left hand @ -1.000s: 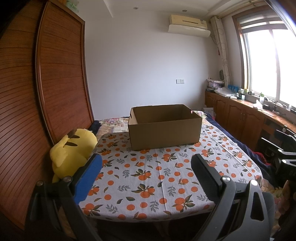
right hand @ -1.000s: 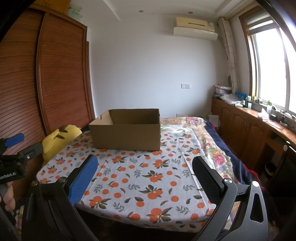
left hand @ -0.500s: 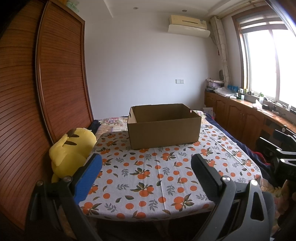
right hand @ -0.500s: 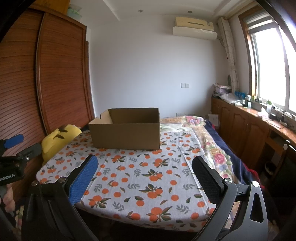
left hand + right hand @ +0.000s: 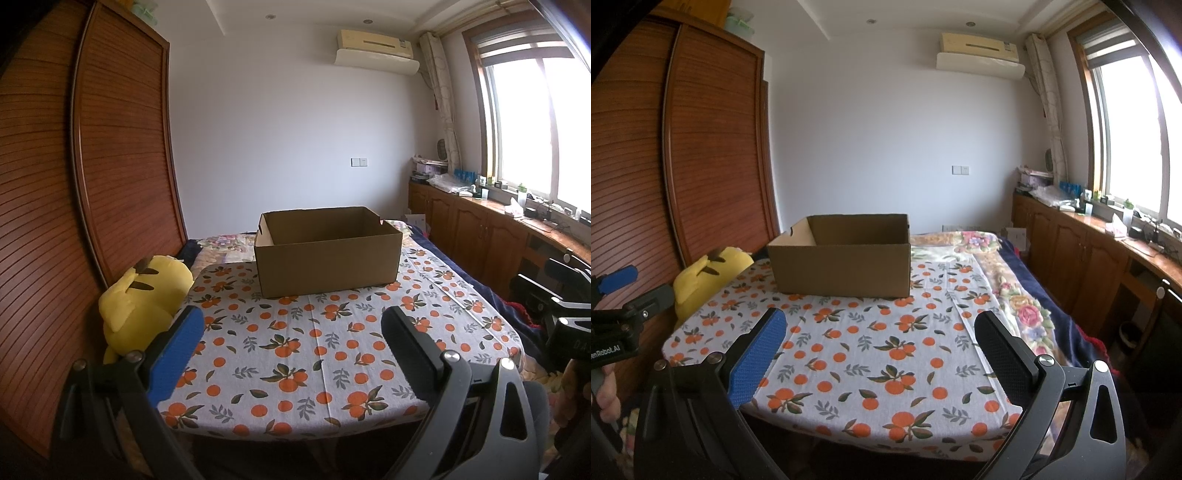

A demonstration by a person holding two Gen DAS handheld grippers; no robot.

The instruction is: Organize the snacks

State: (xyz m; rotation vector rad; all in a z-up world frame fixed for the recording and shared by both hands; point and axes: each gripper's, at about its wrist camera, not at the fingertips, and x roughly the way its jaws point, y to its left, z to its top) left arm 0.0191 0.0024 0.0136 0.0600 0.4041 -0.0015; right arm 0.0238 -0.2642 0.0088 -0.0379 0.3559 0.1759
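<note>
Nearest to each camera, both tools are spread wide with nothing between their fingers: the left hand-held gripper and the right hand-held gripper each hover over the near edge of the bench, which is covered by a white cloth printed with oranges and leaves. Each has one blue-padded finger on its left side and one black finger on its right. In the right wrist view the other tool shows at the far left edge, with fingertips of a hand just below it. Further back, towards the far end of the bench, stands an open cardboard box, upright, its flaps off or folded away (its floor is hidden from both views, so what lies inside cannot be told). No snacks show on the cloth. Beside the bench on the left a yellow plush toy leans near the wooden wardrobe. Behind the bench lies a bed with a floral quilt, and beyond it a white wall carrying an air conditioner.
</note>
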